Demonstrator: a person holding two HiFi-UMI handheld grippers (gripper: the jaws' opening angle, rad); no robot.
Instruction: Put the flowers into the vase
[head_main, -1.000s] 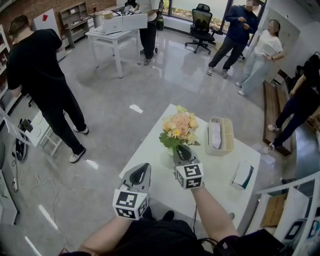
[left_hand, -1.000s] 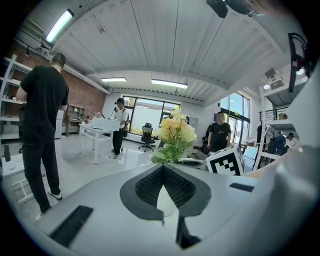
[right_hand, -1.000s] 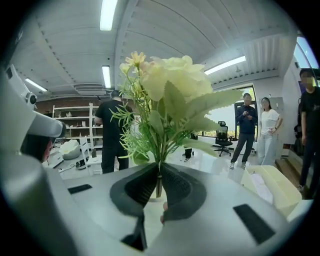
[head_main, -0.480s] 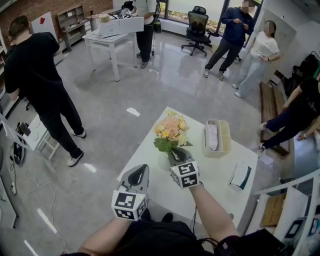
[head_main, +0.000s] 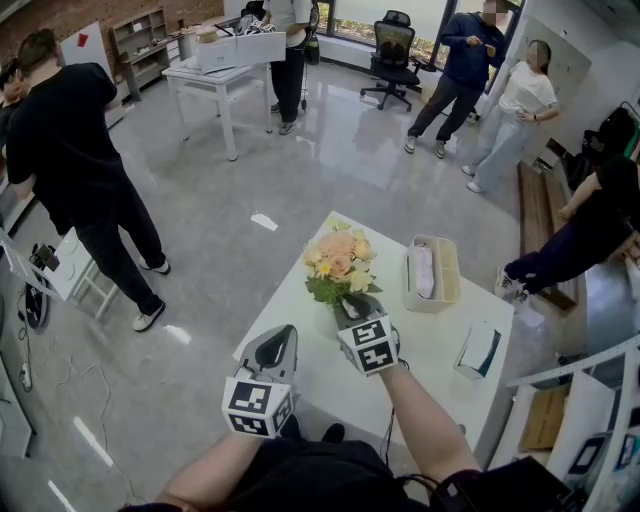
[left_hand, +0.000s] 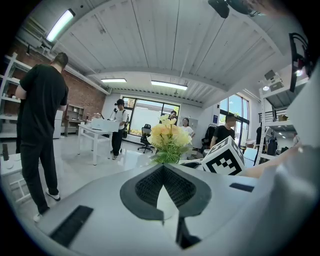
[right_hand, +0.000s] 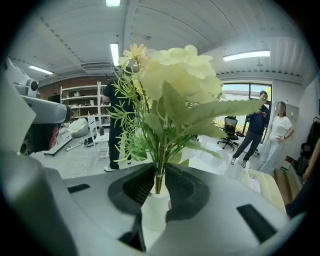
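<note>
The flowers (head_main: 338, 262), a peach and cream bunch with green leaves, stand upright with their stems down in the white vase (right_hand: 155, 207). The right gripper (head_main: 350, 305) reaches the vase from the near side. Its jaws are opening, and the stems stand in the gap between them with the pads not pressing on them.

Nearer than the vase and to its left, the left gripper (head_main: 288, 335) hangs at the table edge. Its jaws are together at the tips, with nothing between them.

The vase stands near the left edge of a white table (head_main: 440, 350). Right of the vase lies a beige tray (head_main: 432, 272) with something white inside. Further right and nearer lies a white and teal box (head_main: 480, 350).

Around the table spreads a glossy grey floor (head_main: 300, 170). Far left of the vase stands a person in black (head_main: 75, 150). Well beyond it are a white desk (head_main: 215, 75), a black office chair (head_main: 395, 45) and more people standing.
</note>
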